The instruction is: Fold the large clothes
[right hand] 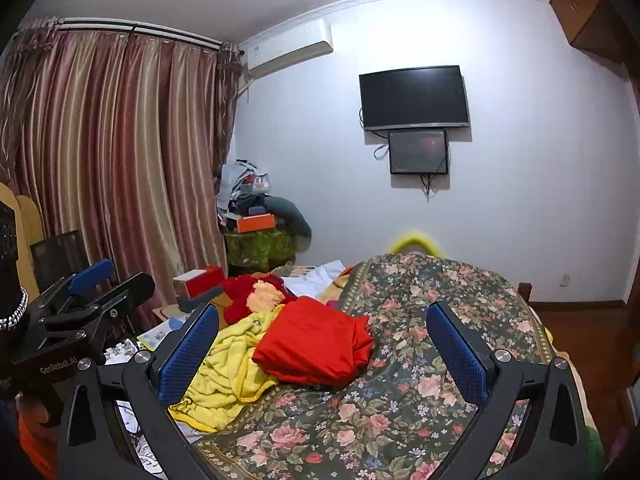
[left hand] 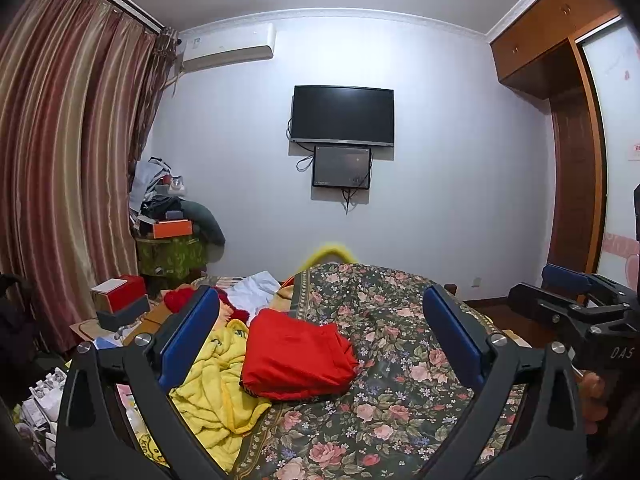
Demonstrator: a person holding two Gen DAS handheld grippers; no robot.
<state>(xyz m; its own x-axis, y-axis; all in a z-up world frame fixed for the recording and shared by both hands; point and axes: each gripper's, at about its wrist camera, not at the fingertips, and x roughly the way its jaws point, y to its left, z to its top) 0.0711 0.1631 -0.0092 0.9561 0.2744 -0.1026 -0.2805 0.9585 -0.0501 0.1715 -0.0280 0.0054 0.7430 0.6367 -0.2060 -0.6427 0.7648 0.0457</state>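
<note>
A folded red garment lies on the floral bedspread; it also shows in the right wrist view. A crumpled yellow garment lies to its left, partly under it, also in the right wrist view. My left gripper is open and empty, held above the bed. My right gripper is open and empty, also above the bed. The right gripper shows at the right edge of the left wrist view; the left gripper shows at the left of the right wrist view.
Red and orange plush clothes and a white cloth lie behind the pile. Boxes sit on a bedside table at left. Curtains, a cluttered corner stand, a wall TV and a wardrobe surround the bed.
</note>
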